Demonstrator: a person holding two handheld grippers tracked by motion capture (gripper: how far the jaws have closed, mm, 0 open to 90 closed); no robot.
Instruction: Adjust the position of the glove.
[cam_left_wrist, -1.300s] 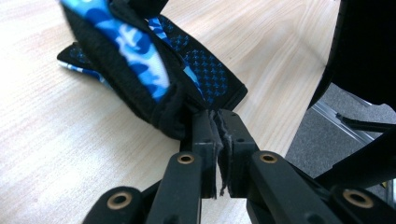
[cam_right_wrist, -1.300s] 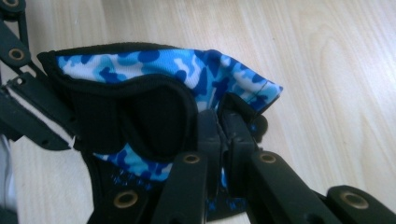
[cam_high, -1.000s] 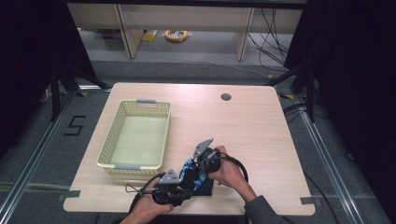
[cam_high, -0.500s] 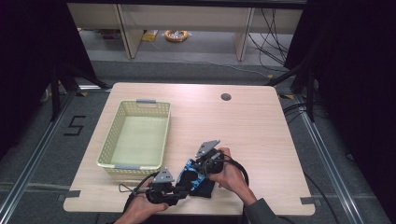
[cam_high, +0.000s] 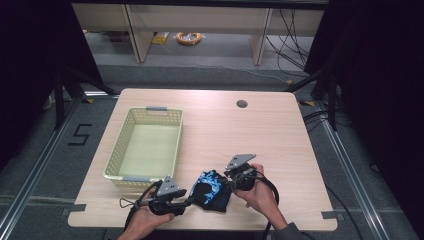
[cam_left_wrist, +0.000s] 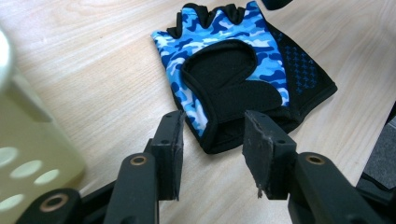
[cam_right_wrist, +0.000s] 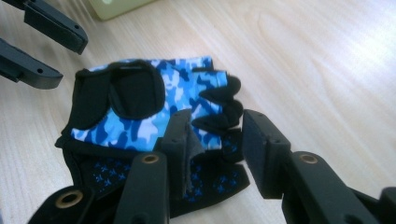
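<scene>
A blue camouflage fingerless glove (cam_high: 212, 187) with black palm and cuff lies flat near the table's front edge. A second black glove layer with blue dots shows beneath it (cam_right_wrist: 205, 179). My left gripper (cam_high: 189, 202) is at the glove's left, open, with the glove's cuff (cam_left_wrist: 224, 135) just ahead of its jaws. My right gripper (cam_high: 229, 181) is at the glove's right, open, its jaws straddling the black finger ends (cam_right_wrist: 217, 112). In the right gripper view the left gripper (cam_right_wrist: 42, 42) appears at the top left.
A pale yellow plastic basket (cam_high: 120, 150) stands left of the gloves, close beside the left gripper (cam_left_wrist: 212, 135). A round cable hole (cam_high: 242, 104) is at the table's far side. The front edge of the table (cam_high: 200, 226) is near both hands.
The left gripper has slid a little to the left, backing off from the glove. The glove now lies flatter on the table. The right hand has barely moved.
</scene>
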